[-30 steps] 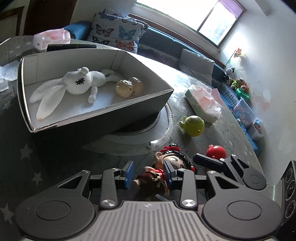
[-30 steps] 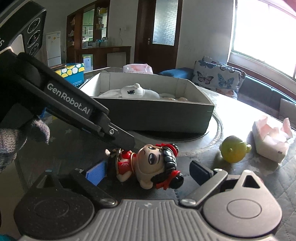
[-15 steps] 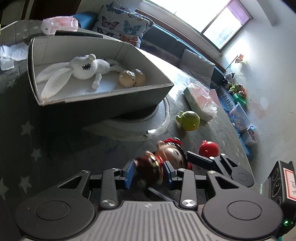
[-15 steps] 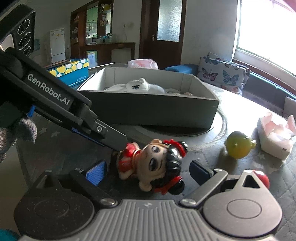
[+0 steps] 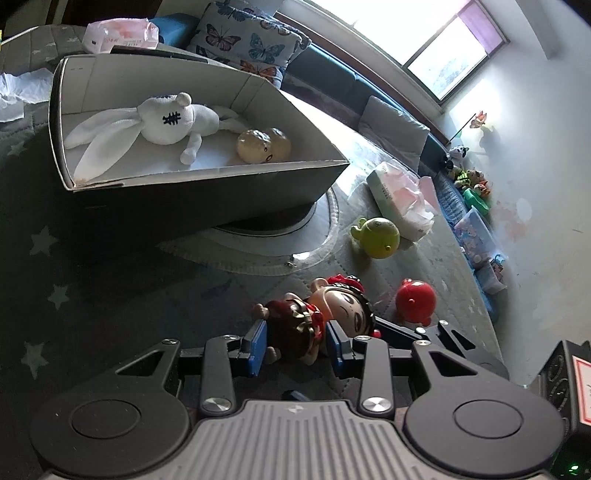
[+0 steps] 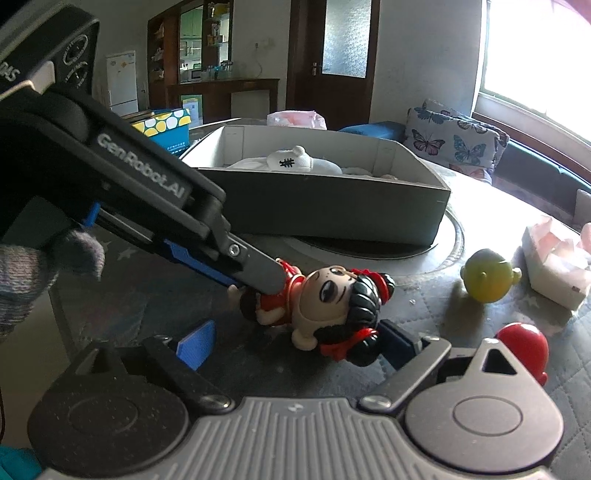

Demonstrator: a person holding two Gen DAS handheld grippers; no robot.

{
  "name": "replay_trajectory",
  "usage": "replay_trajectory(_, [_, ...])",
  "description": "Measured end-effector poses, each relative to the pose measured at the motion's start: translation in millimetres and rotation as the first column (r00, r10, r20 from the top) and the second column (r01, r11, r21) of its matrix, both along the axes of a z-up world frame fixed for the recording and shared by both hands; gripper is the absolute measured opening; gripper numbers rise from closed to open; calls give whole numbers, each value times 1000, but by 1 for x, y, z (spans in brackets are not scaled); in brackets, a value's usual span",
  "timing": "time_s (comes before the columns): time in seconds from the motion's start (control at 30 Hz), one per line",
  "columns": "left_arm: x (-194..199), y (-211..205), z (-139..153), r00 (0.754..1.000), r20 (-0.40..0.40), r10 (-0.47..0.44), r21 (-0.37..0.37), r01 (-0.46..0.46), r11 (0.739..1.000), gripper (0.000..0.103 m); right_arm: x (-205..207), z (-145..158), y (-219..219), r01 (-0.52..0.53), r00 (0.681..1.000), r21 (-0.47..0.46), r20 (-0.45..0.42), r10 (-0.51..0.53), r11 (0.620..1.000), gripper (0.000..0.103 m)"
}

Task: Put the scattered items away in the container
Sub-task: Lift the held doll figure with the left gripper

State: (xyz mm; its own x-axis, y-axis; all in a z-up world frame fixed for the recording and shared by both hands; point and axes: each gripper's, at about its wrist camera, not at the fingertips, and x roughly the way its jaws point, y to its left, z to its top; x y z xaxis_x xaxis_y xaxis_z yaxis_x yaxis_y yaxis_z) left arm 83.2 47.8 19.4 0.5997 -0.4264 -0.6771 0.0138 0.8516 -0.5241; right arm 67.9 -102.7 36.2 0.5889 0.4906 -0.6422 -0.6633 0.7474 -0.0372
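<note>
A doll (image 5: 317, 314) in a red dress with black hair is held off the table by its body between the blue pads of my left gripper (image 5: 295, 345), which is shut on it. In the right wrist view the doll (image 6: 332, 299) hangs in front of my right gripper (image 6: 295, 345), which is open with the doll's head between its fingers, not gripped. The grey box (image 5: 207, 195) stands ahead on a round turntable and holds a white plush rabbit (image 5: 162, 122) and a tan round toy (image 5: 262, 146). A green round toy (image 5: 376, 236) and a red round toy (image 5: 415, 297) lie on the table.
A tissue pack (image 5: 402, 199) lies right of the green toy. Another pink pack (image 5: 118, 33) sits behind the box. A butterfly cushion (image 5: 251, 40) and sofa lie beyond the table. A yellow-spotted blue box (image 6: 162, 127) stands at far left.
My left gripper has lifted the doll off the table and carried it up and forward. The right gripper has stayed open around the doll's head.
</note>
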Motion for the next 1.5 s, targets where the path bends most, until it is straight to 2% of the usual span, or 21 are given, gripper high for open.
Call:
replay_trajectory(0.5, [11, -3, -2, 1000, 10, -14, 22, 14, 1000, 38, 20, 5, -19, 75, 996, 62, -46, -72, 995, 66])
replay_trajectory(0.87, [13, -2, -4, 1000, 15, -24, 22, 24, 999, 39, 29, 4, -20, 99, 993, 91, -81, -92, 991, 54])
replay_trajectory(1.03, [12, -5, -3, 999, 24, -35, 45, 34, 998, 38, 30, 3, -18, 106, 992, 86, -79, -100, 991, 53])
replay_trajectory(1.5, [8, -5, 5, 998, 56, -39, 31, 38, 999, 36, 28, 10, -19, 110, 993, 91, -52, -105, 990, 51])
